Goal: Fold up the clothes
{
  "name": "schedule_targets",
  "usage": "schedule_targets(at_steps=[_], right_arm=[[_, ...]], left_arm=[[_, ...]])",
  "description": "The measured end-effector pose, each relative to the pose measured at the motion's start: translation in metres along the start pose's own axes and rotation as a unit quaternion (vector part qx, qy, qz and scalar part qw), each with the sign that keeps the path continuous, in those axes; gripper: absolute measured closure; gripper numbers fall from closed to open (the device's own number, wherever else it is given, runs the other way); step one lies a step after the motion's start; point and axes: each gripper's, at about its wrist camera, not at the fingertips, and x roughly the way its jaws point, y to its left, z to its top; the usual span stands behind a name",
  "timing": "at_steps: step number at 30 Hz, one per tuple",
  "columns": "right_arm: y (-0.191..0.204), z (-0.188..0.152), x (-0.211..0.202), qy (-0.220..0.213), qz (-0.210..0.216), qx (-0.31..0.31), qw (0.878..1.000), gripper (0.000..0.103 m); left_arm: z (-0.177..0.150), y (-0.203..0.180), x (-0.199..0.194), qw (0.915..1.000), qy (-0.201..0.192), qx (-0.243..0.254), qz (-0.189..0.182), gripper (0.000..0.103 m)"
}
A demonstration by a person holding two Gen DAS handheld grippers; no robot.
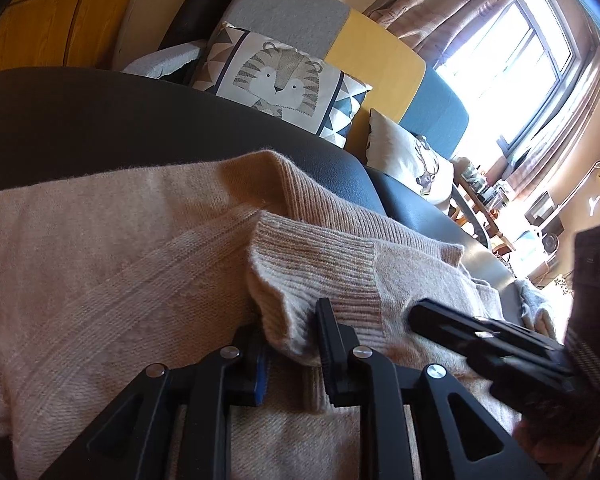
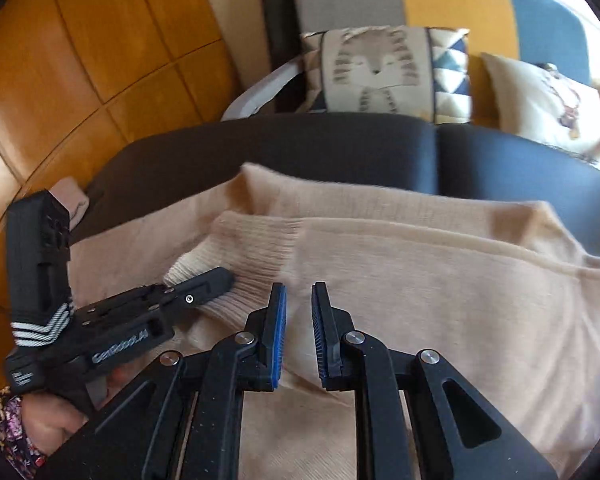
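Note:
A beige knit sweater [image 1: 100, 240] [image 2: 440, 280] lies spread on a black sofa seat [image 1: 100, 120] [image 2: 300, 144]. Its sleeve is folded across the body, and the ribbed cuff [image 1: 312, 256] [image 2: 256, 240] points toward the far-left corner. My left gripper [image 1: 286, 316] is shut on the near edge of that cuff, with the knit bunched between its pads. From the right wrist it shows side-on, left gripper [image 2: 224, 276] at the cuff. My right gripper [image 2: 299, 286] hovers just right of the cuff over the sleeve, jaws a narrow gap apart with nothing pinched. It also shows as the right gripper [image 1: 416, 312] low over the sweater.
A tiger-print cushion [image 1: 276, 76] [image 2: 380, 72] and a white cushion [image 1: 404, 156] [image 2: 540, 96] lean on the sofa back. Wooden floor [image 2: 80, 60] lies to the left of the seat. A bright window [image 1: 512, 52] is at the right. A person's hand [image 2: 48, 420] holds the left gripper.

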Motion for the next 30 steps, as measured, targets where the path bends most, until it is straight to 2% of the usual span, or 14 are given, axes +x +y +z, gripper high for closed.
schedule_targets(at_steps=[3, 7, 10, 12, 16, 19, 22, 25, 27, 30], right_arm=[[0.009, -0.004, 0.013, 0.01, -0.028, -0.037, 0.999, 0.089], [0.008, -0.007, 0.011, 0.001, -0.035, -0.039, 0.999, 0.089], [0.004, -0.012, 0.009, -0.018, -0.034, -0.035, 0.999, 0.089], [0.004, -0.016, 0.009, -0.03, -0.034, -0.033, 0.998, 0.089], [0.003, -0.015, 0.006, -0.032, -0.029, -0.031, 0.999, 0.089], [-0.002, -0.014, 0.004, -0.034, -0.022, -0.025, 0.999, 0.089], [-0.003, -0.013, 0.004, -0.034, -0.02, -0.024, 0.999, 0.089], [-0.003, -0.013, 0.004, -0.034, -0.022, -0.026, 0.999, 0.089], [-0.002, -0.013, 0.004, -0.034, -0.023, -0.028, 0.999, 0.089], [-0.002, -0.014, 0.004, -0.035, -0.024, -0.029, 0.999, 0.089]], left_arm=[[0.0, 0.015, -0.021, 0.9998, -0.015, -0.008, 0.006, 0.082], [0.0, 0.049, -0.064, 0.9972, -0.063, -0.024, 0.032, 0.082], [-0.002, 0.088, -0.107, 0.9904, -0.106, -0.052, 0.072, 0.082], [-0.006, 0.119, -0.139, 0.9803, -0.142, -0.082, 0.111, 0.082], [-0.02, 0.18, -0.204, 0.9437, -0.211, -0.139, 0.214, 0.078], [-0.032, 0.225, -0.242, 0.9107, -0.237, -0.188, 0.281, 0.073], [-0.046, 0.271, -0.267, 0.8794, -0.246, -0.262, 0.312, 0.07], [-0.055, 0.305, -0.272, 0.8637, -0.241, -0.322, 0.303, 0.069], [-0.055, 0.316, -0.27, 0.8645, -0.235, -0.332, 0.295, 0.068], [-0.049, 0.319, -0.265, 0.8772, -0.239, -0.309, 0.278, 0.068]])
